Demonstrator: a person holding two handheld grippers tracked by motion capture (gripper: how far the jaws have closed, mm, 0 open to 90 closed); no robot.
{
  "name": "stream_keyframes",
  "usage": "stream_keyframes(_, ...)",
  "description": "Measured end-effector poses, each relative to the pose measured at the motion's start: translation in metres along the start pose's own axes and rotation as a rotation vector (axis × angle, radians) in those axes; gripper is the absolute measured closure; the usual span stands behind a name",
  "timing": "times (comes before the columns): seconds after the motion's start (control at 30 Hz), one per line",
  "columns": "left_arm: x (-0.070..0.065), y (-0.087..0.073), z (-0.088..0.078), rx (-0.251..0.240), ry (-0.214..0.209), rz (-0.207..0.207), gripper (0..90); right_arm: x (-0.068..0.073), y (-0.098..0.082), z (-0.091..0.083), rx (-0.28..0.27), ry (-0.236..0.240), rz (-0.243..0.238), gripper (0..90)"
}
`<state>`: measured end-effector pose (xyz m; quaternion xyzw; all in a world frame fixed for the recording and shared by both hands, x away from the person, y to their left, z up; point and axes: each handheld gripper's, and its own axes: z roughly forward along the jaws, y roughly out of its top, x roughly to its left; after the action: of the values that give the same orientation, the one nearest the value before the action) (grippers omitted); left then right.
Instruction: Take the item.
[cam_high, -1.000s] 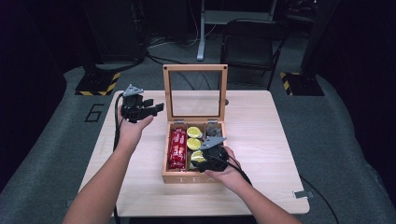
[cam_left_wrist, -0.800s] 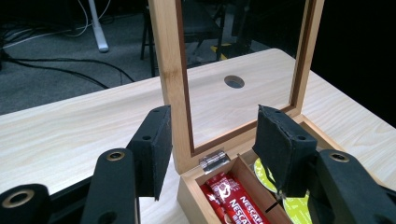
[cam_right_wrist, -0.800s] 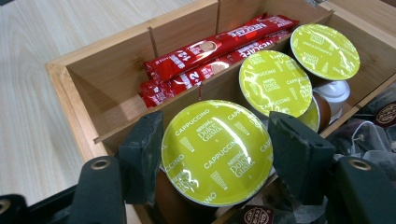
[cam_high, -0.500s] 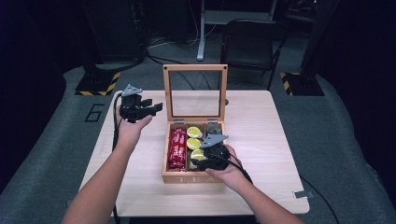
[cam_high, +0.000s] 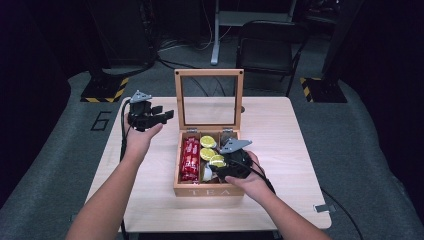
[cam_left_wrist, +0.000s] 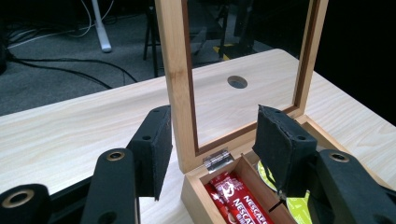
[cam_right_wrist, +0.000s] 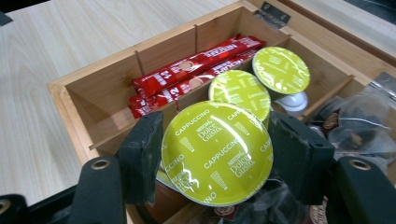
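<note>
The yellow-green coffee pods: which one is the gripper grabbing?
The front pod, marked Cappuccino, sits between the right gripper's jaws, raised above the box. The other two pods lie behind it.

We note the right gripper (cam_high: 222, 165) low over the open tea box (cam_high: 207, 190), left gripper (cam_high: 160, 116) held apart beside the upright lid (cam_high: 209, 74).

Green-lidded cappuccino capsule (cam_right_wrist: 217, 158), tilted; clamped over middle compartment of tea box (cam_right_wrist: 74, 100).

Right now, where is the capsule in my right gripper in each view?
High view: capsule in the tea box's middle compartment, at the right gripper.
Left gripper view: I can't pick it out.
Right gripper view: bottom centre, between the pads.
Shared landmark: red sachets.
</note>
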<state>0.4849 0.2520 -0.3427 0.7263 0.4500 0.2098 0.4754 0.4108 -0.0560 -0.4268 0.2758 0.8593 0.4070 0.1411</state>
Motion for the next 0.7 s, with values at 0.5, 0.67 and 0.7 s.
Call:
stream_keyframes(0.5,0.001,0.002,-0.001,0.001,0.005,0.007,46.3,-0.012,0.000,-0.010,-0.012,-0.033,0.033,36.9)
stream_keyframes(0.67,0.001,0.001,-0.001,0.004,0.004,0.009,46.3,-0.017,-0.001,-0.014,-0.023,-0.043,0.029,36.9)
stream_keyframes(0.7,0.001,0.001,-0.001,0.006,0.003,0.007,46.3,-0.018,-0.001,-0.015,-0.022,-0.046,0.037,36.9)
